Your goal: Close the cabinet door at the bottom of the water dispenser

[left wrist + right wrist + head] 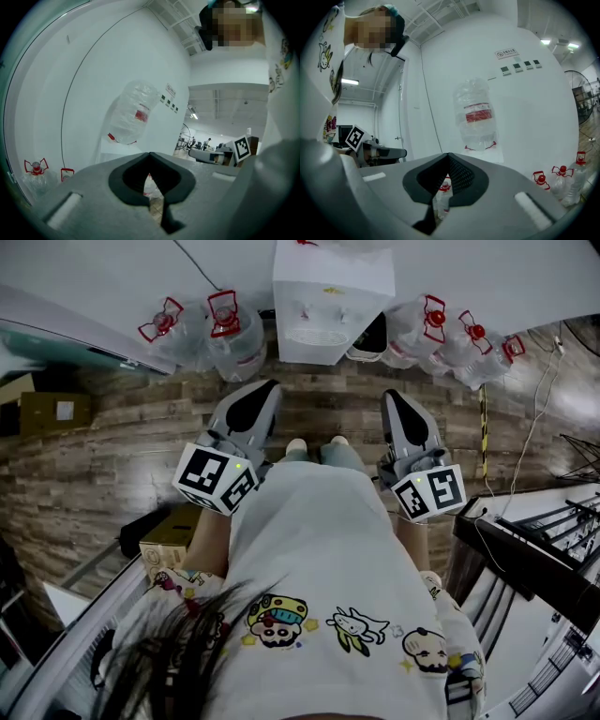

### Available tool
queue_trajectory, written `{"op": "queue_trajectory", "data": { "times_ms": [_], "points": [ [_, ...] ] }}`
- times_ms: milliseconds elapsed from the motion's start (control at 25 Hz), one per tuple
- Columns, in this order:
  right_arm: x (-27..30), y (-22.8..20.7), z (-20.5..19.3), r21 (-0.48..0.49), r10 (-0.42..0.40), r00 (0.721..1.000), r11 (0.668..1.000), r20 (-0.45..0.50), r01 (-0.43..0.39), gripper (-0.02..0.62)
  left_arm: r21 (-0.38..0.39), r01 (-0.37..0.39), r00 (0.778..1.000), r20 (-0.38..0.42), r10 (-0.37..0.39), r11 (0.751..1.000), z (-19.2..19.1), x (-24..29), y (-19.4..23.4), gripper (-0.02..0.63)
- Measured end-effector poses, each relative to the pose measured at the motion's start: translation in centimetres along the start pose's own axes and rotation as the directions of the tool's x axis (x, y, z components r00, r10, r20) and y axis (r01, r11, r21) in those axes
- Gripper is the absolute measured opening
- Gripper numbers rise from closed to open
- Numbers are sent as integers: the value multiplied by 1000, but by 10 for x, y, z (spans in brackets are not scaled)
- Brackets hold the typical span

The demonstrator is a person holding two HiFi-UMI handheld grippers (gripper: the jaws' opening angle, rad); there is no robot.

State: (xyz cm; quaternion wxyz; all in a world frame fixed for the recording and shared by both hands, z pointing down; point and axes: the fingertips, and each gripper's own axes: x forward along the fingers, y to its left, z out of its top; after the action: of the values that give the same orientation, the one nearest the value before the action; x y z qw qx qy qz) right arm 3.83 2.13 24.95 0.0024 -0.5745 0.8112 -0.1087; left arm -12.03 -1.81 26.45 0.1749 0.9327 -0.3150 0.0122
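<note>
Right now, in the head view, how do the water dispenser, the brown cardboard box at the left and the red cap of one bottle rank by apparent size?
1. water dispenser, clearly largest
2. brown cardboard box
3. red cap, smallest
The differences are plain, so nearness does not blur the order.

Office-like workspace: a white water dispenser (333, 296) stands against a white wall (487, 268), spare water jugs (234, 338) beside it, wood-plank floor (112, 456), desks (208, 152) beyond.

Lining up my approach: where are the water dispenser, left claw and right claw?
water dispenser (333, 292): head view, white body.
left claw (270, 388): head view, closed tips.
right claw (390, 397): head view, closed tips.
</note>
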Motion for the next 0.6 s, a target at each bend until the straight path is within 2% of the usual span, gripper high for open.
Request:
{"op": "queue_trajectory", "data": {
  "times_ms": [600],
  "points": [
    [-5,4,-5,7,-24,1000,1000,-1,24,9,-10,-2,1000,8,2,1000,-4,-11,5,0]
  ]
}}
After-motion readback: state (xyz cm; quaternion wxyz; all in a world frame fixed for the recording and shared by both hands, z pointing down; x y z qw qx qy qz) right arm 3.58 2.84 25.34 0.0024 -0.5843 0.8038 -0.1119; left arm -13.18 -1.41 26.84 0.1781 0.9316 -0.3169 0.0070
